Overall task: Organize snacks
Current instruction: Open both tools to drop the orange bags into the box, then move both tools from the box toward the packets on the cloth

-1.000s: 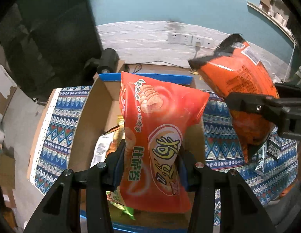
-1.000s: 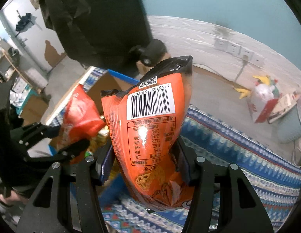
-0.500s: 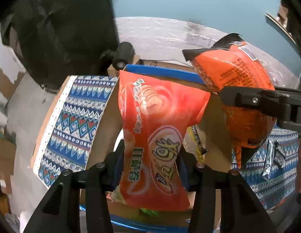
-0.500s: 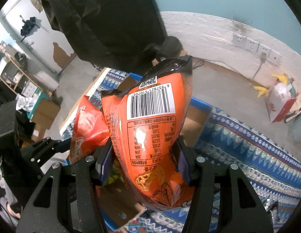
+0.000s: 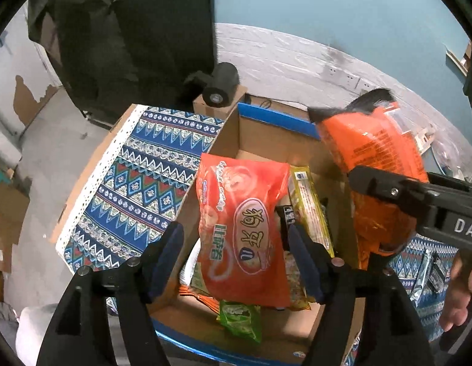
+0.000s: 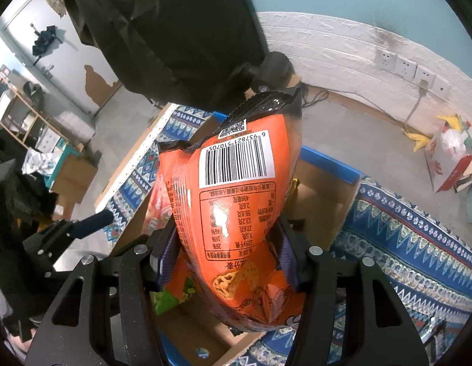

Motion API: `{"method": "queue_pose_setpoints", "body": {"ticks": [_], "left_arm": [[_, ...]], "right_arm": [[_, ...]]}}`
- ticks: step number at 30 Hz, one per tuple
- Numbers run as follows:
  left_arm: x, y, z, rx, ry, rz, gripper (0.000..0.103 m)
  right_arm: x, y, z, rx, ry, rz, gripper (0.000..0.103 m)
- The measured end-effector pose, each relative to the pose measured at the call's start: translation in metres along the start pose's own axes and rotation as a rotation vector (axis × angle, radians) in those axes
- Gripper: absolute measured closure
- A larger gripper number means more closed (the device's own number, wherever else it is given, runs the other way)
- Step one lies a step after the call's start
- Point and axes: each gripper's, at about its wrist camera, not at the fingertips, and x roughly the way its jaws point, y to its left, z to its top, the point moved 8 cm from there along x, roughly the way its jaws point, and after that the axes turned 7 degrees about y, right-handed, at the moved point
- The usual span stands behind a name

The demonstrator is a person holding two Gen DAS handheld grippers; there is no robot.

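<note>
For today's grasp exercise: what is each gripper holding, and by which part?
The right gripper holds the orange snack bag by its lower half. The left gripper has just opened; the red snack bag sits loose between its fingers.

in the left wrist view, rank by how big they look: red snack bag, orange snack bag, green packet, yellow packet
1. red snack bag, nearest the camera
2. orange snack bag, close behind; part hidden by the right gripper, so unsure
3. yellow packet, partly covered
4. green packet, mostly covered
</note>
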Motion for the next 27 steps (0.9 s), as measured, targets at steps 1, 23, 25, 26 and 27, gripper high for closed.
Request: {"method": "queue_pose_setpoints", "body": {"ticks": [1, 23, 25, 26, 27], "left_arm": [[-0.001, 0.0, 0.001, 0.002, -0.001, 0.0, 0.03], [-0.021, -0.049, -0.002, 0.114, -0.039, -0.015, 0.026], [-0.023, -0.058, -0.003, 0.138, -0.047, -0.015, 0.026], [-0.025, -0.063, -0.004, 0.15, -0.051, -0.013, 0.026], [-0.026, -0.066, -0.005, 0.159, -0.054, -0.012, 0.026]], "right_arm": [[0.0, 0.001, 0.0, -0.001, -0.002, 0.001, 0.043], [-0.044, -0.03, -0.031, -0.089, -0.034, -0.175, 0.029], [-0.049, -0.036, -0.038, -0.094, -0.032, -0.194, 0.029], [-0.052, -0.04, -0.042, -0.098, -0.031, -0.204, 0.029], [-0.055, -0.043, -0.045, -0.101, -0.031, -0.212, 0.029]]}}
